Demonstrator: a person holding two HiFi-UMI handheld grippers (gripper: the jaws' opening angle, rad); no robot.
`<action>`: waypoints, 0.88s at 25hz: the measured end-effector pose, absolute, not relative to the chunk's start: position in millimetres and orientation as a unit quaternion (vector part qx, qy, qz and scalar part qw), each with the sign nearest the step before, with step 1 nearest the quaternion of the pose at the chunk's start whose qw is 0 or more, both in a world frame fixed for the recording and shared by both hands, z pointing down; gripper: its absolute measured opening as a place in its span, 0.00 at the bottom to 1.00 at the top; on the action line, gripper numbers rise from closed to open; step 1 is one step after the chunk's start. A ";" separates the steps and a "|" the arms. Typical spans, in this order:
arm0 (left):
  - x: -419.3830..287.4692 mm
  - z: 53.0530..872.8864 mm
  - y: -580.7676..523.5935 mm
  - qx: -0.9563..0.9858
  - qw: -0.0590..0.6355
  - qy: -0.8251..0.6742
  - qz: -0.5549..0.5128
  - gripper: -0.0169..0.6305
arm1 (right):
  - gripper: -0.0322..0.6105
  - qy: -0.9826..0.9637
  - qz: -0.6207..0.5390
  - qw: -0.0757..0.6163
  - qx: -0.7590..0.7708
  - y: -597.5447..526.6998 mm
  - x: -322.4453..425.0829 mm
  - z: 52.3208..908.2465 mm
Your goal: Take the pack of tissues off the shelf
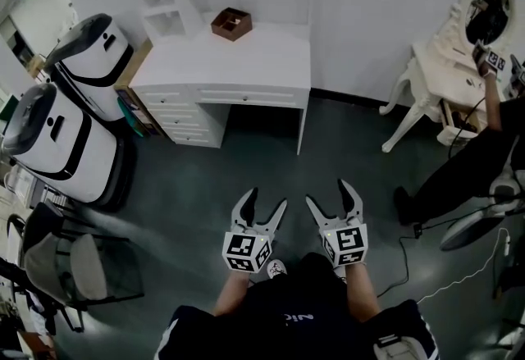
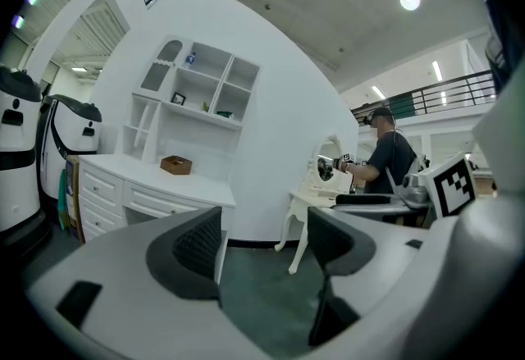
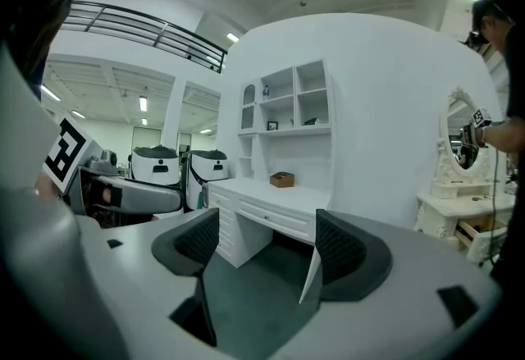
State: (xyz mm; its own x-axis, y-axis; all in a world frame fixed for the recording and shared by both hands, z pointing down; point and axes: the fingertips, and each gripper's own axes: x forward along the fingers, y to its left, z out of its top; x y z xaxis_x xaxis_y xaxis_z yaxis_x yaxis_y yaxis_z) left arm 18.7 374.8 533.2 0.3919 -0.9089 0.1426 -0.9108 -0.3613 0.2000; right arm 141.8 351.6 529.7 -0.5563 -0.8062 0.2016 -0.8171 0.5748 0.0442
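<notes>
the pack (image 2: 225,113) shows only as a small dark green shape in the lower right compartment of the shelf (image 2: 220,75), too small to make out further. in the next compartment to its left stands a small frame (image 2: 177,98), and a blue-and-white thing (image 2: 190,59) sits in a compartment above. the shelf rises from the back of a white desk (image 1: 271,63) set against the wall. a brown box (image 1: 231,23) lies near the desk's back edge, left of its middle. drawers fill the desk's left side, with an open kneehole at its right. two white machines (image 1: 86,51) stand by the desk's left end, and a chair (image 1: 78,268) stands nearer the camera. to the right, a second person (image 1: 480,157) is at a white dressing table (image 1: 443,63) with an oval mirror (image 1: 490,12), and cables (image 1: 410,260) trail on the floor (image 1: 246,161) nearby. dark floor lies between the desk and the grippers. the left gripper (image 1: 267,201) and right gripper (image 1: 328,194) are side by side, well apart from the desk and pointing toward it. each has its jaws wide, with only floor and desk seen between them.
</notes>
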 end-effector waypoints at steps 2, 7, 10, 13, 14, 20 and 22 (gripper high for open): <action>17.6 536.3 375.0 0.826 0.129 -0.548 0.009 0.52 | 0.60 -0.879 0.030 0.102 0.464 351.1 142.2 532.2; 16.7 546.6 366.7 0.823 0.136 -0.551 0.019 0.52 | 0.58 -0.881 0.037 0.103 0.460 340.6 141.0 541.4; 16.9 551.2 350.0 0.819 0.140 -0.557 0.020 0.51 | 0.57 -0.889 0.038 0.107 0.444 323.3 134.0 547.1; 14.7 550.6 325.1 0.810 0.138 -0.569 0.019 0.49 | 0.57 -0.898 0.035 0.112 0.424 295.6 126.4 550.5; 13.3 549.8 314.9 0.806 0.137 -0.575 0.017 0.49 | 0.57 -0.901 0.033 0.112 0.417 283.7 124.3 550.4; 16.0 538.2 239.1 0.790 0.135 -0.598 0.012 0.48 | 0.56 -0.914 0.018 0.105 0.392 197.6 119.4 533.0; 17.2 532.1 214.4 0.785 0.131 -0.605 0.007 0.48 | 0.56 -0.918 0.011 0.104 0.382 171.3 117.3 526.8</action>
State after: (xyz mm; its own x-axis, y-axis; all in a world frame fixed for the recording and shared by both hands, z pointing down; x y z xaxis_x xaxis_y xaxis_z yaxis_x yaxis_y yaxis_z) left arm 17.2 214.4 532.1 0.2676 -0.9484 0.1698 -0.9521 -0.2332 0.1978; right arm 117.3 171.3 526.8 -0.6868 -0.6987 0.2005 -0.7034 0.7083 0.0588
